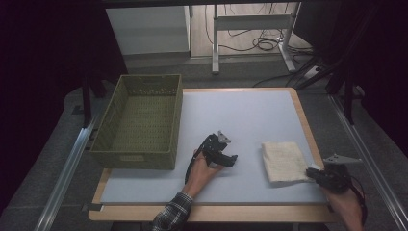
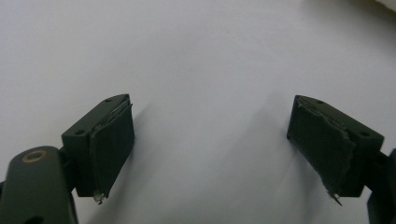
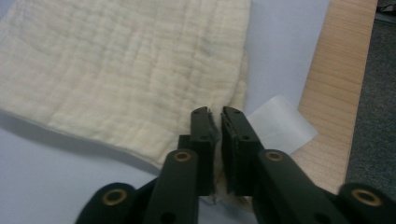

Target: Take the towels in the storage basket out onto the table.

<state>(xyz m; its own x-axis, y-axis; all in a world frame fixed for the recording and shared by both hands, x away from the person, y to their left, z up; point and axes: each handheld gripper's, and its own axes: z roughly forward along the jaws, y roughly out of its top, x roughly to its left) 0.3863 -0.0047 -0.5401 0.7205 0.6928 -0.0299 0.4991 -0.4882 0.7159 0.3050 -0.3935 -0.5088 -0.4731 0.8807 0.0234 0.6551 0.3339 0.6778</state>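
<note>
High view: a cream folded cloth lies at the lower right of the frame, on the pale blue mat that covers the wooden table. The right gripper sits at the cloth's lower right corner, held by a hand coming in from the bottom right edge. The left gripper rests at the lower centre of the frame, well apart from the cloth, on bare mat. An olive woven basket stands at the centre left, partly overhanging the mat's left edge.

Right gripper view: the two black jaws stand close together, with a narrow slit between the pads. The edge of the cloth runs into that slit, so the jaws are clamped on the cloth's corner. A white label lies on the mat just right of the jaws, beside the table's wooden edge.

Left gripper view: the jaws stand wide apart, one at the lower left and one at the lower right of the frame, with bare mat between them.
</note>
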